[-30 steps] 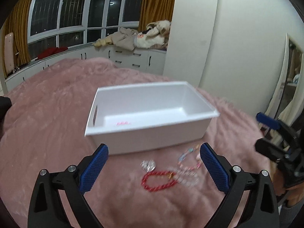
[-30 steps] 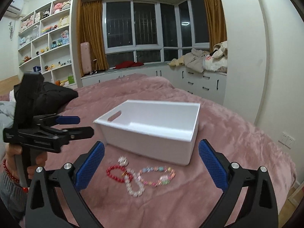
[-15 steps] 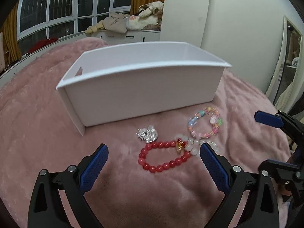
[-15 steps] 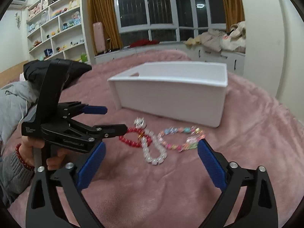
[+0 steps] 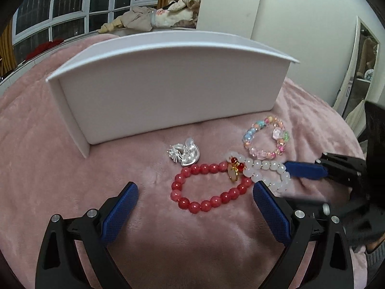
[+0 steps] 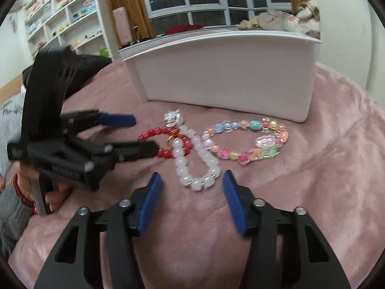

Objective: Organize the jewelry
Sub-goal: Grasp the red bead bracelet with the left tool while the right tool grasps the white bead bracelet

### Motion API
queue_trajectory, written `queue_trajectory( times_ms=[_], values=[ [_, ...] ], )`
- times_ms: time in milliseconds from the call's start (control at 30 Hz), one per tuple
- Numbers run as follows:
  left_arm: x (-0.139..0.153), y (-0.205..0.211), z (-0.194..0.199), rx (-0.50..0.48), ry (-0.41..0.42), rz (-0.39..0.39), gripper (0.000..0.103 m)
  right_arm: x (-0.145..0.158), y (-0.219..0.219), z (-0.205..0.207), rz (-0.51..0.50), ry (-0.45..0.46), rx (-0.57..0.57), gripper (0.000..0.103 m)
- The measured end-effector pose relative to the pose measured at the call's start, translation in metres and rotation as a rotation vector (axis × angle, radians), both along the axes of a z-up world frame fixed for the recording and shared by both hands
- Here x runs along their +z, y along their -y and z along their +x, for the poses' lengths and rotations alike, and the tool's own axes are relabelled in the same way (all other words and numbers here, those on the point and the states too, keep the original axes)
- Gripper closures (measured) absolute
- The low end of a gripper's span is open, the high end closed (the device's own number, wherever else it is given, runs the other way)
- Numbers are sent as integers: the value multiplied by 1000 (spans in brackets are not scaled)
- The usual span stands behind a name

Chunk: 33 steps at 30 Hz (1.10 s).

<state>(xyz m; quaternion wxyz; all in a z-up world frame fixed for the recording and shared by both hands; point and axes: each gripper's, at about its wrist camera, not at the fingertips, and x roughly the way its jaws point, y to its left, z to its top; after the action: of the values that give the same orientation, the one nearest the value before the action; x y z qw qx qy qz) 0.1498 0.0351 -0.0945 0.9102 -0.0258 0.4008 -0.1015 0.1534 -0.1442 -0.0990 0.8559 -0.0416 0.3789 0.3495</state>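
A white bin point(image 5: 168, 91) point(image 6: 228, 77) stands on the pink blanket. In front of it lie a red bead bracelet point(image 5: 204, 202) point(image 6: 154, 132), a white bead bracelet point(image 5: 264, 166) point(image 6: 192, 159), a multicolour bead bracelet point(image 5: 266, 139) point(image 6: 243, 139) and a silver ornament point(image 5: 184, 154) point(image 6: 172, 116). My left gripper point(image 5: 195, 190) point(image 6: 142, 134) is open, its jaws either side of the red bracelet. My right gripper point(image 6: 190, 180) is open, its jaws either side of the white bracelet's near end. One right finger point(image 5: 305, 169) shows in the left wrist view.
The pink blanket point(image 5: 36, 156) covers the bed all round. A window bench with clothes point(image 5: 149, 19) and a wall shelf unit point(image 6: 62, 16) stand far behind. A mirror point(image 5: 363, 60) is at the right.
Both grippers have come down and forward, close to the jewelry. The right gripper's jaws have narrowed around the white bracelet. The bin no longer shows its inside.
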Motion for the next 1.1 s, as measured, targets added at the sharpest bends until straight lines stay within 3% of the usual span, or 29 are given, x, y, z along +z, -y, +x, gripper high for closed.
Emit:
queue_trajectory(
  times_ms=[67,267,400,533,600,733,867,1100],
  values=[
    [-3,4,1,-6,-4,18,9,-2,3,7,30,-31,-4,62],
    [-7,11,2,-28,-20,26,35,-2,1,9,14,-32,-17,73],
    [-8,14,3,-32,-25,26,47,0,12,8,51,-27,-34,93],
    [-9,15,3,-34,-26,29,59,0,15,4,59,-9,-33,93],
    [-8,14,4,-30,-27,26,70,0,14,2,65,1,-35,93],
    [-8,11,2,-26,-26,14,74,5,24,-3,99,35,-69,93],
    [-5,7,1,-13,-21,5,87,10,35,-5,136,49,-98,93],
    [2,4,-2,-9,-11,-17,88,25,37,-16,130,96,-110,93]
  ],
)
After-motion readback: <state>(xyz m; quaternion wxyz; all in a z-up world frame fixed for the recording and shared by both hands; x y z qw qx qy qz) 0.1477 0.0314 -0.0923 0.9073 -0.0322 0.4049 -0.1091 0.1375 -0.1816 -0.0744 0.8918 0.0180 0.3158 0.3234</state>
